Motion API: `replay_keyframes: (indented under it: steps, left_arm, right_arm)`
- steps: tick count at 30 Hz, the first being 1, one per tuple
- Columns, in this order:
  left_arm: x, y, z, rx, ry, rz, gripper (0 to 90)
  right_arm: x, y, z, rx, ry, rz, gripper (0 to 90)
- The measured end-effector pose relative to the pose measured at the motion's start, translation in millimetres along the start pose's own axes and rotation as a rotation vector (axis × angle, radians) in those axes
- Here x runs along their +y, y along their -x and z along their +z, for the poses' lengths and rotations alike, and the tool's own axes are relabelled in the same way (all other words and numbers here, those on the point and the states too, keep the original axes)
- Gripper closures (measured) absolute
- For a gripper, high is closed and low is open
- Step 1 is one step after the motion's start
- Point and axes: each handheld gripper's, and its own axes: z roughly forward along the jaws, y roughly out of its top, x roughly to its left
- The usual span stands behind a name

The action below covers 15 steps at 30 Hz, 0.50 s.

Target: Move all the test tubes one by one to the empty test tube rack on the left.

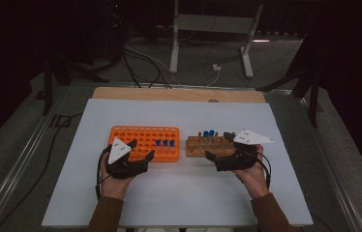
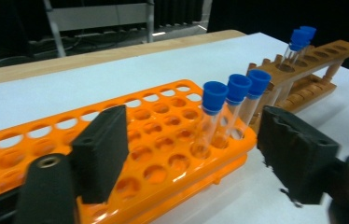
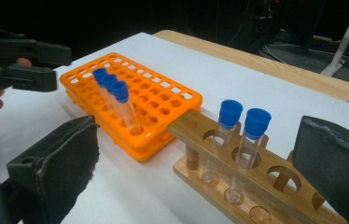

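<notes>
Both grippers' jaws stand wide apart with nothing held between them. From the high view, the left gripper [image 1: 140, 150] sits at the near edge of the orange rack [image 1: 140, 133], its grey three-cornered plate on top, held by the person's left hand [image 1: 116, 181]. In the left gripper view one black pad [image 2: 100, 151] overlaps the rack's near side and the other hangs over the white table surface [image 2: 238, 196] just past the rack's end; I cannot tell whether either touches.

The right gripper [image 1: 220, 145] is held by the right hand [image 1: 251, 174] at the near side of the wooden rack [image 1: 196, 150], jaws spread around that rack's near end in the right gripper view, apart from the tubes.

Beyond the jaws, three blue-capped tubes [image 2: 231, 109] stand upright in a row at the orange rack's end nearest the wooden rack. Two blue-capped tubes [image 3: 240, 140] stand side by side in the wooden rack's top rail. The two racks lie just beside each other at mid-table, the orange one on the left.

Farther off, a strip of bare wood [image 1: 179, 94] edges the table, then a dim floor with cables [image 1: 150, 63] and a metal stand [image 1: 213, 29].
</notes>
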Motion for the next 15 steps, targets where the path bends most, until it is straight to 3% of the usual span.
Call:
replay_keyframes:
  steps: [8, 11, 15]
  left_arm:
    - [-8.1, -7.6, -20.2, 0.043, 0.013, -0.032, 2.8]
    - [-10.5, -10.4, -26.3, 0.056, 0.024, -0.039, 0.9]
    - [-13.2, -9.8, -31.9, 0.069, 0.023, -0.014, 0.8]
  right_arm:
    - [0.3, 4.1, -1.1, -0.015, 0.007, 0.011, 0.8]
    - [0.9, 4.9, -1.7, -0.031, 0.011, 0.0, 3.2]
    - [1.1, 5.9, -3.0, -0.048, 0.02, -0.009, 3.5]
